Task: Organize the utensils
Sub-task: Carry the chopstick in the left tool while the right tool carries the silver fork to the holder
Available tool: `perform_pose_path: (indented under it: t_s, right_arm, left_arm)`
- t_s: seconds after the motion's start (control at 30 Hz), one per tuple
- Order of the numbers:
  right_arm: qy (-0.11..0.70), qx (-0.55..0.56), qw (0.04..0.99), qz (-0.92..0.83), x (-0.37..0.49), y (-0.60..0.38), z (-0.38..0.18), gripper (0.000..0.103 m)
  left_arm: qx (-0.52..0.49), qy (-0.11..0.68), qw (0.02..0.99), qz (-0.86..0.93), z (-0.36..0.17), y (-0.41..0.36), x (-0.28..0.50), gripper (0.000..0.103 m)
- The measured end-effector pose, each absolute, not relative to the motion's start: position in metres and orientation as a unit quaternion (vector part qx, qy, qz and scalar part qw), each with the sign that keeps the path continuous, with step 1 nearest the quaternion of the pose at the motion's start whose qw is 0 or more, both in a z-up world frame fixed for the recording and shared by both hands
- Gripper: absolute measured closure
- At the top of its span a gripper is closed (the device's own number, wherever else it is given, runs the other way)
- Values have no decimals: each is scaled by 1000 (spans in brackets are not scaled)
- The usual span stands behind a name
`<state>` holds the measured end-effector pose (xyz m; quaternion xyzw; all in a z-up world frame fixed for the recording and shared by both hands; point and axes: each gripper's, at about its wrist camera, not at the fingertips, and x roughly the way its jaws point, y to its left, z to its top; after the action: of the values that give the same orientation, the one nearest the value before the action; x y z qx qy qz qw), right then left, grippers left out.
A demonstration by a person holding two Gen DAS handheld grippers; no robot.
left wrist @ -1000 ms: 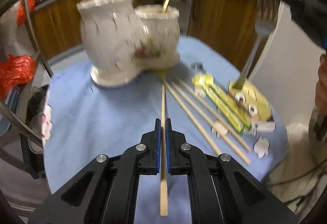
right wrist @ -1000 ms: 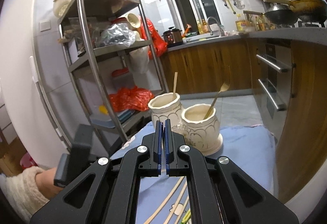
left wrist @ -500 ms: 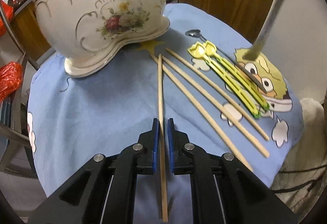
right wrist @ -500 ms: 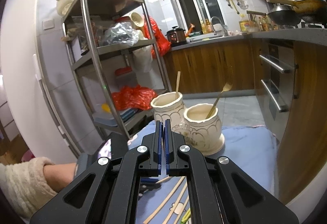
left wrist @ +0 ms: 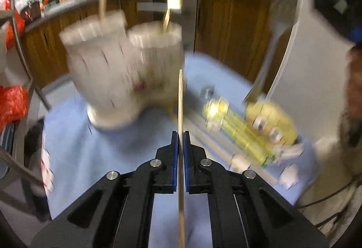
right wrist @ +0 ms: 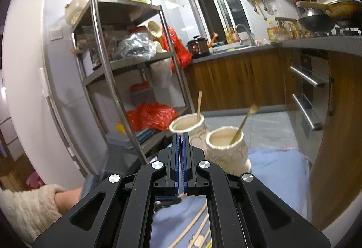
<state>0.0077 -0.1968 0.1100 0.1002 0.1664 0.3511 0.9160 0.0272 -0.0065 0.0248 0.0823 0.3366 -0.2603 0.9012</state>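
The left gripper point(left wrist: 180, 135) has its fingers clamped on a chopstick point(left wrist: 180, 98) at frame centre, probably lifted; next it needs tipping into the left holder point(left wrist: 95, 71). The right gripper point(right wrist: 180, 137), fingers together, holds a fork point(left wrist: 264, 71).

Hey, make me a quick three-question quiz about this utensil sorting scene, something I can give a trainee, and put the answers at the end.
1. True or false: the left gripper is shut on a wooden chopstick.
2. What already stands in the shorter cup of the ceramic holder? A) a gold fork B) a yellow spoon C) nothing
3. Fill in: the spare chopsticks lie on a ____ cloth.

Key
1. True: the blue pads pinch it and it runs out ahead between them.
2. A: its handle leans out of that cup, while the taller cup holds a single chopstick.
3. Blue.
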Motion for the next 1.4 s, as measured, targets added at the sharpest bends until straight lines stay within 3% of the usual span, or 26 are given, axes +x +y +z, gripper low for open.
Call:
perform_pose_path:
  t_s: [0.33, 0.7, 1.1, 1.4]
  right_arm:
    - [127, 174, 902, 374, 68, -198, 150, 100]
    - [73, 196, 909, 360, 104, -191, 141, 100]
    - [151, 216, 898, 354, 138, -180, 95, 100]
    - [160, 219, 902, 336, 146, -180, 83, 100]
  left_arm:
    - [-36, 144, 960, -239, 122, 38, 63, 99]
    - [-102, 38, 984, -139, 126, 41, 148, 99]
    - [-96, 101, 980, -139, 74, 51, 137, 99]
    - [-50, 128, 980, -142, 64, 42, 135, 99]
